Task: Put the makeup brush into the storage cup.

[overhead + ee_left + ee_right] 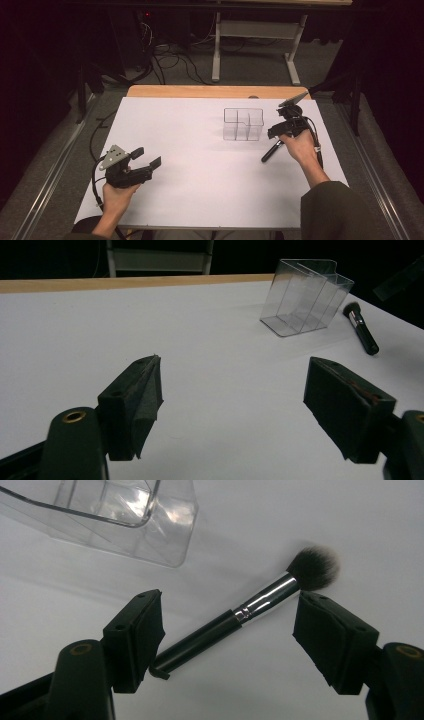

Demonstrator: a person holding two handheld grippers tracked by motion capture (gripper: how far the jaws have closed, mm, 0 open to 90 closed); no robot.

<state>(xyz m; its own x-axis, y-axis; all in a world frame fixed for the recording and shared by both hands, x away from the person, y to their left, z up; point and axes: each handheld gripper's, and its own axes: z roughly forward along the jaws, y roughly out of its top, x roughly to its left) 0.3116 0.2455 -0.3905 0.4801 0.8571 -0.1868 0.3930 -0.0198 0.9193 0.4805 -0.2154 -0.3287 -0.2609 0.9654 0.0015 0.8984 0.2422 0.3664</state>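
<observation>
A makeup brush with a black handle, silver ferrule and dark bristles lies flat on the white table, just right of a clear plastic organizer with several compartments. My right gripper hovers over it. In the right gripper view its jaws stand open on either side of the brush with gaps to both pads, and the organizer is at upper left. My left gripper rests at the table's front left, open and holding nothing. It looks towards the organizer and the brush.
A wooden strip runs along the table's far edge. Beyond it, on the grey floor, are cables and a white table frame. The room around is dark.
</observation>
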